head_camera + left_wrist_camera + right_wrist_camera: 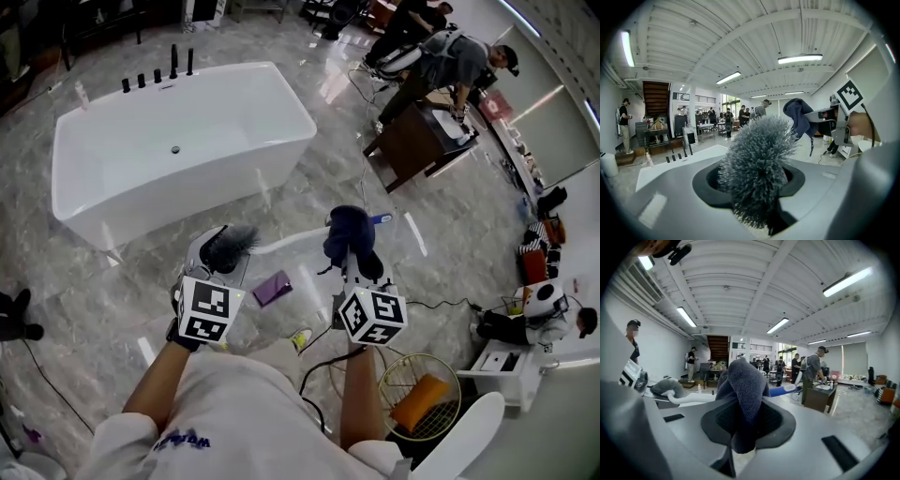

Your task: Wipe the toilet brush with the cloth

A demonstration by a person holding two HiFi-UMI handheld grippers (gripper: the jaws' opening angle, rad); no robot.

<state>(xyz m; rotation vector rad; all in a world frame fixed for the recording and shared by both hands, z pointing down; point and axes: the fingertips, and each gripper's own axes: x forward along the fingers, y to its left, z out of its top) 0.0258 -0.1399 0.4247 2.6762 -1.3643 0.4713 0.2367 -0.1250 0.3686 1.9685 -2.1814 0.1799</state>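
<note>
The toilet brush has a grey bristle head and a white handle that ends in a blue tip. My left gripper is shut on the brush just behind the head; in the left gripper view the bristles bush out between the jaws. My right gripper is shut on a dark blue cloth, bunched up beside the far end of the handle. In the right gripper view the cloth rises from the jaws, and the handle with its blue tip passes behind it.
A white bathtub stands ahead on the marble floor. A purple object lies on the floor below the brush. At the lower right stands a wire basket holding something orange. People work at a wooden desk at the far right.
</note>
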